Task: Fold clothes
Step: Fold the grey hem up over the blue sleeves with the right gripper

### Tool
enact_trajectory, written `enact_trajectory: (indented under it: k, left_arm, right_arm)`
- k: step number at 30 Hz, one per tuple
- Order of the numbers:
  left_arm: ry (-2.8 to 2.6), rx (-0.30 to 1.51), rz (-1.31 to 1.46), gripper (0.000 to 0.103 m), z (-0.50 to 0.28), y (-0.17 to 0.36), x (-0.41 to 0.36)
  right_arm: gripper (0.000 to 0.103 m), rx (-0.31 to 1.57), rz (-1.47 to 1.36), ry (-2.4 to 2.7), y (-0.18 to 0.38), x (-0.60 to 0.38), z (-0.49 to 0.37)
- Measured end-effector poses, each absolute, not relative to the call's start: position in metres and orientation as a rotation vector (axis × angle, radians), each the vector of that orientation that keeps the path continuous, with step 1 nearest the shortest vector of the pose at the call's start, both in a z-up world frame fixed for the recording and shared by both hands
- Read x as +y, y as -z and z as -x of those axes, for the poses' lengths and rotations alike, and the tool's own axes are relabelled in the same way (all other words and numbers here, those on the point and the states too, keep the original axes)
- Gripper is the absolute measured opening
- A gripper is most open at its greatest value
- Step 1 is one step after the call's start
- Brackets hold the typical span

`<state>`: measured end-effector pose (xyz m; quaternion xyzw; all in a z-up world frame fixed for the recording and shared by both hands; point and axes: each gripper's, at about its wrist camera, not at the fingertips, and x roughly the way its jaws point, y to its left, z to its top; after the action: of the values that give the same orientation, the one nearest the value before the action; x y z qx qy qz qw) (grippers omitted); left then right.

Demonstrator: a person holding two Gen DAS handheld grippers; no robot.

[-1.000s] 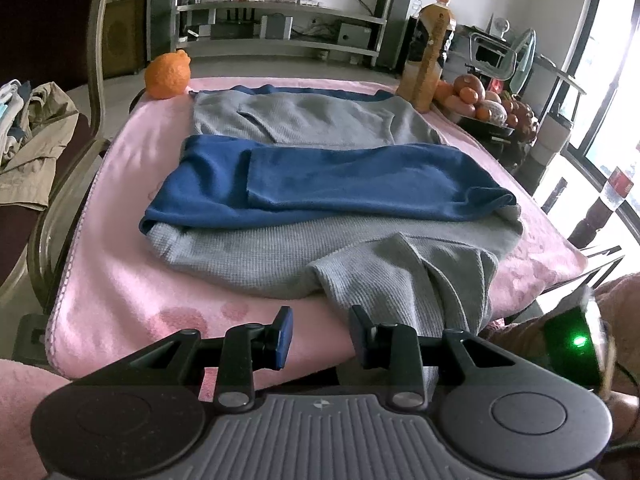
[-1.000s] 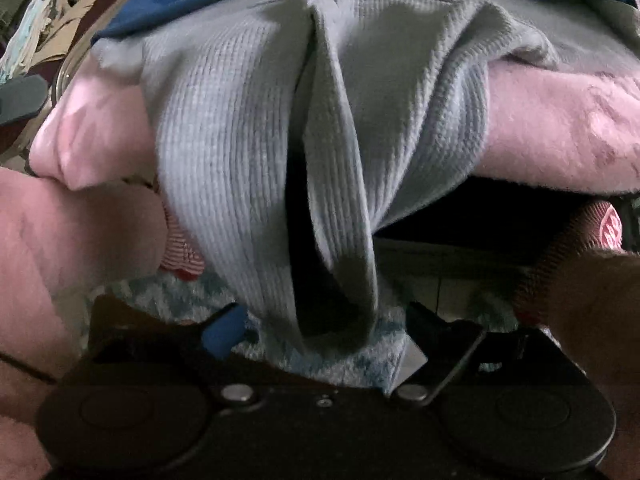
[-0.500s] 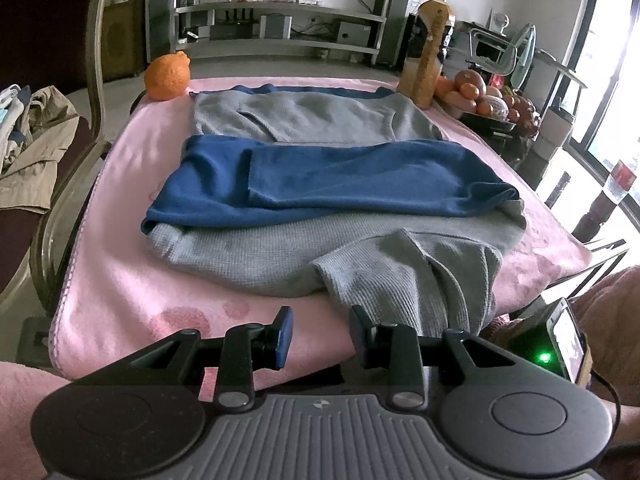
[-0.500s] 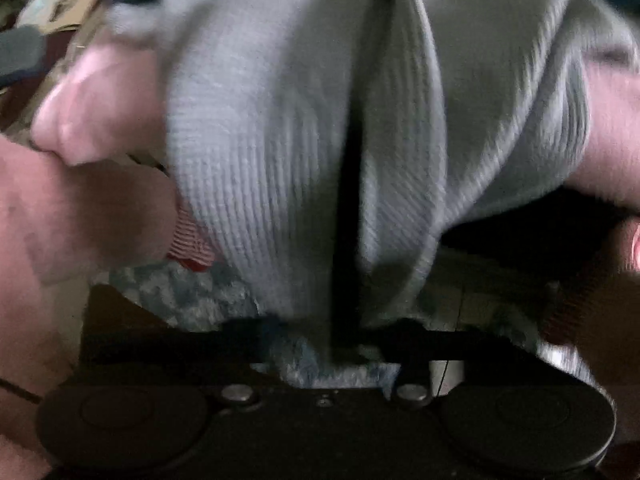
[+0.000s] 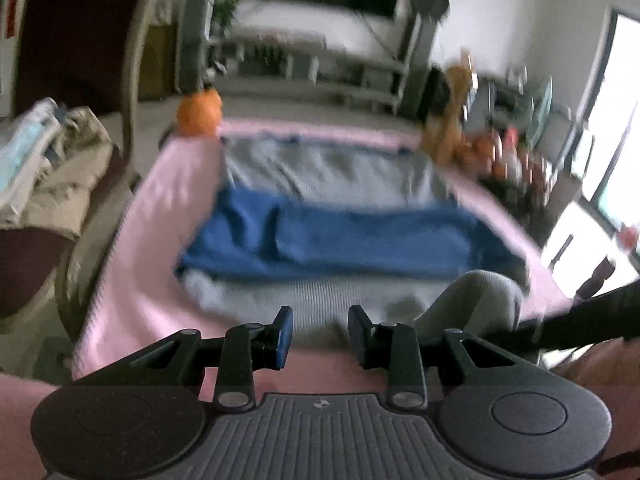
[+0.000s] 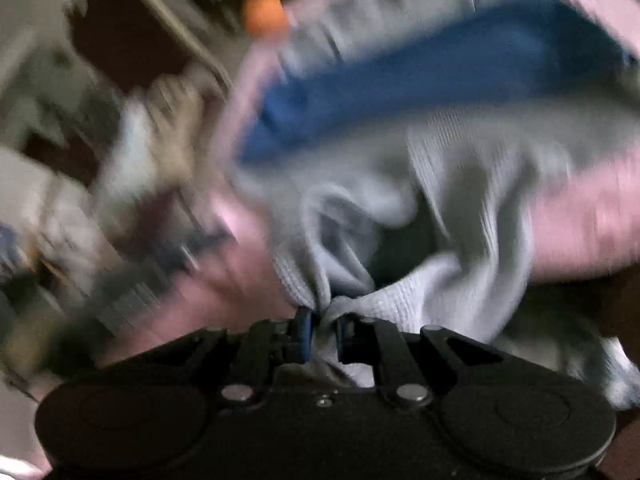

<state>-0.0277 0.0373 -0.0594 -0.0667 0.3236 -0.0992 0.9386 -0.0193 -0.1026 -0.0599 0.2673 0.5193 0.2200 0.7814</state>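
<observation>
Motion blur smears both of our wrist views, so we keep to what stays legible. Our right tongs point(image 6: 320, 334) are pinched on a bunched edge of the grey ribbed knit garment point(image 6: 460, 200), the fabric gathered tight between the two fingers and rising from them in loose folds. From the left wrist view, that same grey ribbed knit garment point(image 5: 312, 296) lies spread on the table covered with a pink cloth point(image 5: 160, 216), and its near right portion is lifted into a hump just beside the dark body of the right tool. A blue fabric panel of folded cloth point(image 5: 340, 240) lies across the grey knit. Our left tongs point(image 5: 320, 336) are spread apart, gripping nothing, poised over the near edge of the pink cloth just in front of the grey knit. A round orange fruit point(image 5: 199, 112) sits at the far left corner of the table.
</observation>
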Motion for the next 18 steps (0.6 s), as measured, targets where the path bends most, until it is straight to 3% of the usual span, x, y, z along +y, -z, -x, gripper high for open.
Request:
enact_trajectory:
  k: [4,9,13,18]
  left_arm:
    - [0.191,0.566,0.153,0.032,0.027,0.035,0.05]
    - [0.167,0.484,0.123,0.036,0.02,0.013,0.061]
    - [0.171,0.541,0.103,0.04,-0.003,0.02,0.063]
    - [0.226,0.665,-0.075,0.045,-0.053,0.048,0.033]
  right_arm:
    - [0.011,0.966,-0.833,-0.513,0.018,-0.125,-0.009]
    - [0.011,0.838,-1.119,-0.457,0.036,-0.147,-0.055]
    - [0.011,0.783,-1.287,-0.378,0.072,-0.161,-0.1]
    - [0.011,0.825,-1.251,-0.392,0.097,-0.163,-0.148]
